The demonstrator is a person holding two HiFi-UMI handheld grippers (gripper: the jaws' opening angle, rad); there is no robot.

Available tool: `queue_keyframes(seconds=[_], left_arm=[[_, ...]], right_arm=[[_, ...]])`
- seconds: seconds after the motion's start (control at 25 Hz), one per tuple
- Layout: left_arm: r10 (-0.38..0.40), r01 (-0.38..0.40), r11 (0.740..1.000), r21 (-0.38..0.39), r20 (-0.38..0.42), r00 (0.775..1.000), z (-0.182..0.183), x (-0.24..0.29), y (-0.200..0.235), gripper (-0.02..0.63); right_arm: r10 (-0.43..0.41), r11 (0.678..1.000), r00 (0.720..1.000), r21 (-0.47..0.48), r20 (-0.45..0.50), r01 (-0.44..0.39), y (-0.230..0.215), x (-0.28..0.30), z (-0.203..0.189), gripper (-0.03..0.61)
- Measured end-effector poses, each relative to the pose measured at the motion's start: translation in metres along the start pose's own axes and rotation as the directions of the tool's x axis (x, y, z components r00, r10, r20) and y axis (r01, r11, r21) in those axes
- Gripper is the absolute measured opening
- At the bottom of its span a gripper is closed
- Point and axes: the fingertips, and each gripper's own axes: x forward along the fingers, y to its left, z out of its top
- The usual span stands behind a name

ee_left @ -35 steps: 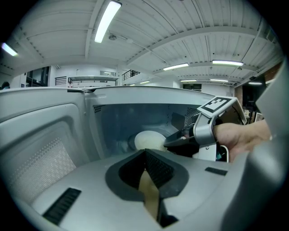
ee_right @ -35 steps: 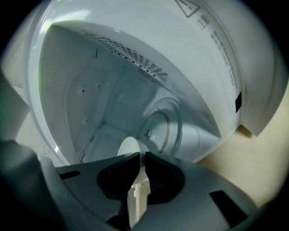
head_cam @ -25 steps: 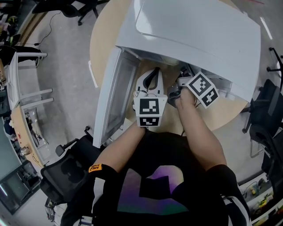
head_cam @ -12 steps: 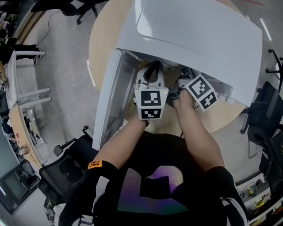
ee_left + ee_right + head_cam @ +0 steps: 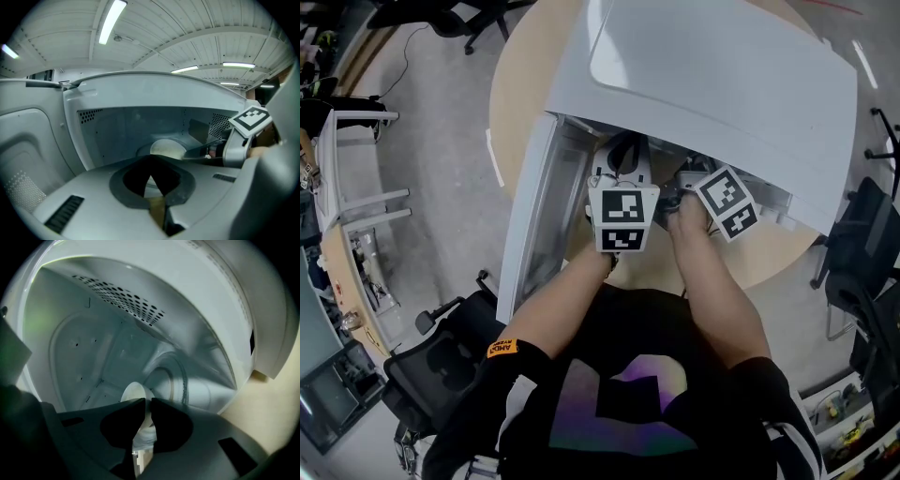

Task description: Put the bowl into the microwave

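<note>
The right gripper [image 5: 146, 401] has its jaws pressed onto the thin wall of the white bowl [image 5: 133, 392], low in the centre of its own view, inside the microwave [image 5: 722, 84] cavity; the bowl looks to sit over the round turntable [image 5: 171, 380], though contact is unclear; the left gripper [image 5: 150, 161] sits pinched together on nothing at the cavity mouth, beside the open door [image 5: 539, 211] at the head view's left. Letting go before the bowl sits flat could tip it; a careless withdrawal could drag it off centre.
</note>
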Motion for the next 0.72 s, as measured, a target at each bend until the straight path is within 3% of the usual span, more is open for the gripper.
queue_keyframes(seconds=[0.72], left_arm=[[-0.019,0.019,1.0,0.003,0.002,1.0,0.001,-0.004,-0.008,0.046]], right_arm=[[0.069,0.99,0.995,-0.127,0.066,-0.06,0.012,0.003,0.017,0.048]])
